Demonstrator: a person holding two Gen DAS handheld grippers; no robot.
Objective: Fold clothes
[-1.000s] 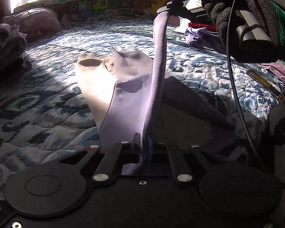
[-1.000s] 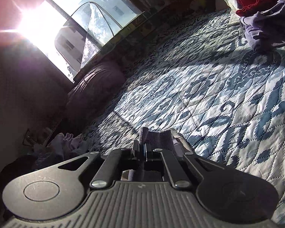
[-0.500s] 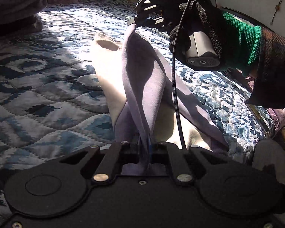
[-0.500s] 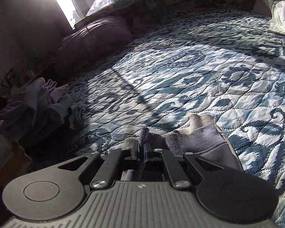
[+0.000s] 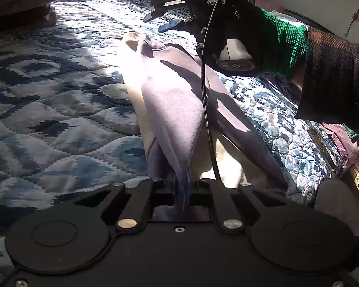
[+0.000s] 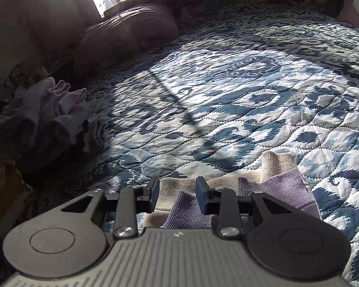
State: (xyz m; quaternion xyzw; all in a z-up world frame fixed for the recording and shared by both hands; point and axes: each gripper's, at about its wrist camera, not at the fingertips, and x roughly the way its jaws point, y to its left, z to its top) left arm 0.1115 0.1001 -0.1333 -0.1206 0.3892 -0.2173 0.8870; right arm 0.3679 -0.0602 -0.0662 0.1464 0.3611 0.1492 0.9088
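no readable text, labels or numbers anywhere

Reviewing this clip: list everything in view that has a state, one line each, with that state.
left gripper: shut on the garment's near end.
right gripper: open, jaws apart over the ribbed cuffs, gripping nothing.
purple and cream garment: lying lengthwise on the quilt, far end flat, near end lifted.
ribbed cuffs: resting on the quilt, released.
clothes pile: crumpled, unfolded.
quilt: spread flat.
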